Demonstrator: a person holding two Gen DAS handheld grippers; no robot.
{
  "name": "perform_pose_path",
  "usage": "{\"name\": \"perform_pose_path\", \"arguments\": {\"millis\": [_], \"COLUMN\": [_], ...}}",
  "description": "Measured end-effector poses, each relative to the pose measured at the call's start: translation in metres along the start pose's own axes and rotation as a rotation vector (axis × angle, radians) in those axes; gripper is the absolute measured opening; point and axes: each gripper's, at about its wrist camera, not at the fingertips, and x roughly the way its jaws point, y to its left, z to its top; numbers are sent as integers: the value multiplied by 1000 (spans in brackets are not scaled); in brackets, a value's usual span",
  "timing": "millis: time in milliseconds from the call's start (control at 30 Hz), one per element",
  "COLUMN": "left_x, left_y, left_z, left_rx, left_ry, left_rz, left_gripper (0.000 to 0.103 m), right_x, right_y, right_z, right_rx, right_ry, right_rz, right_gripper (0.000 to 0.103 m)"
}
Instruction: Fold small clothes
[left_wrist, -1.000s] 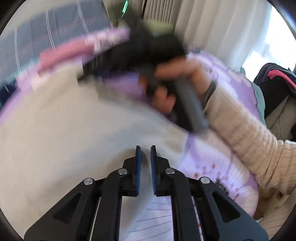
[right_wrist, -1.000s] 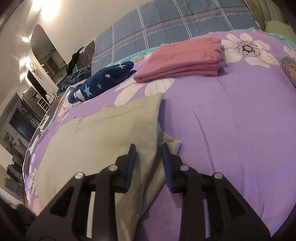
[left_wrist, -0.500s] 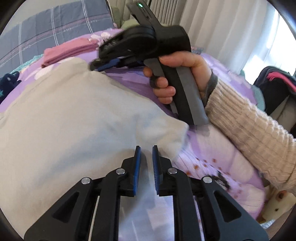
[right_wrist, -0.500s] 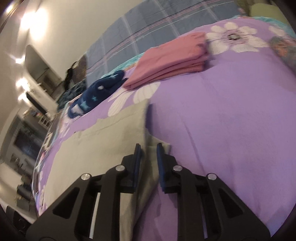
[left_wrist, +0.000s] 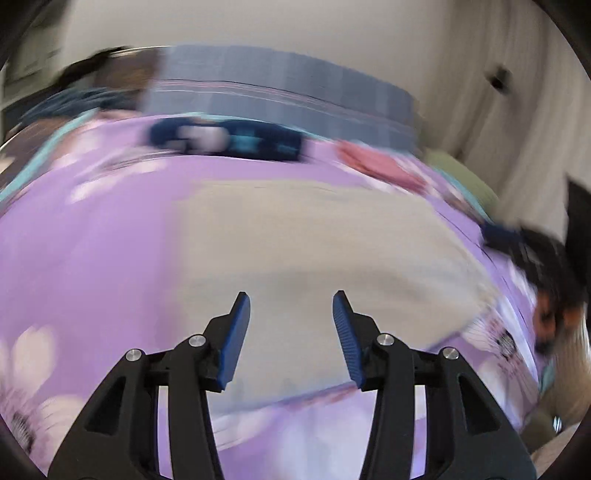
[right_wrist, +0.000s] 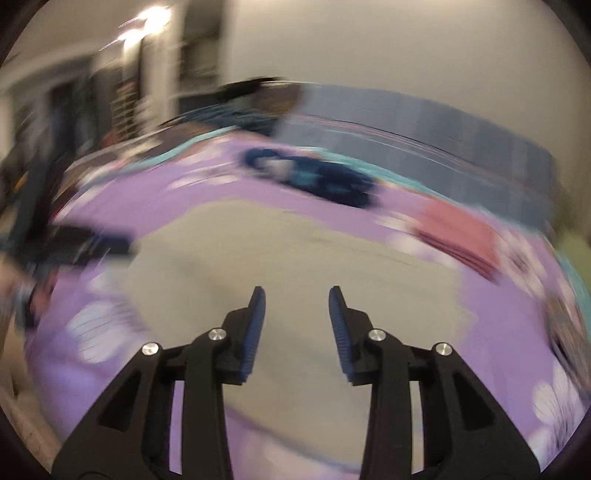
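Observation:
A beige garment (left_wrist: 314, 240) (right_wrist: 295, 266) lies folded flat on the purple flowered bedspread (left_wrist: 92, 240) (right_wrist: 498, 314). Both views are blurred by motion. My left gripper (left_wrist: 291, 301) hangs above the garment's near part, its jaws opening, with nothing between them. My right gripper (right_wrist: 296, 295) is likewise over the garment, jaws opening and empty. The right gripper shows as a dark blur at the right edge of the left wrist view, and the left gripper as a dark blur at the left edge of the right wrist view.
A dark blue starred garment (left_wrist: 225, 142) (right_wrist: 314, 177) and a folded pink pile (left_wrist: 380, 166) (right_wrist: 458, 236) lie at the far side of the bed. A grey-blue checked pillow (left_wrist: 288, 88) (right_wrist: 424, 125) sits behind them. A green item (left_wrist: 461, 181) lies at the right.
Both grippers let go of the beige garment, opened, and swung back and up over it. The garment now lies flat, folded over, and both views have rolled.

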Motion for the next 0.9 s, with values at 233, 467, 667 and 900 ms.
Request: {"name": "perform_pose_path", "arguments": {"millis": [233,467,667,900], "left_x": [-44,-50,-41,5], "left_y": [64,110,119,127], "left_z": [-30,-45,-33,18], "left_rx": [-104,-190,-187,-139], "left_ry": [-25,-43,-52,13], "left_rz": [116,85,3,-86], "left_gripper": [47,49,54,54], "right_x": [47,98,122,142], "right_y": [185,241,257,277], "right_z": [-3,-3,-6,-4], "right_rx": [-441,-542,-598,-657], "right_ry": [-15,90,125,99], "right_rz": [86,-18,-111,-205], "right_gripper": [41,42,45,9]}}
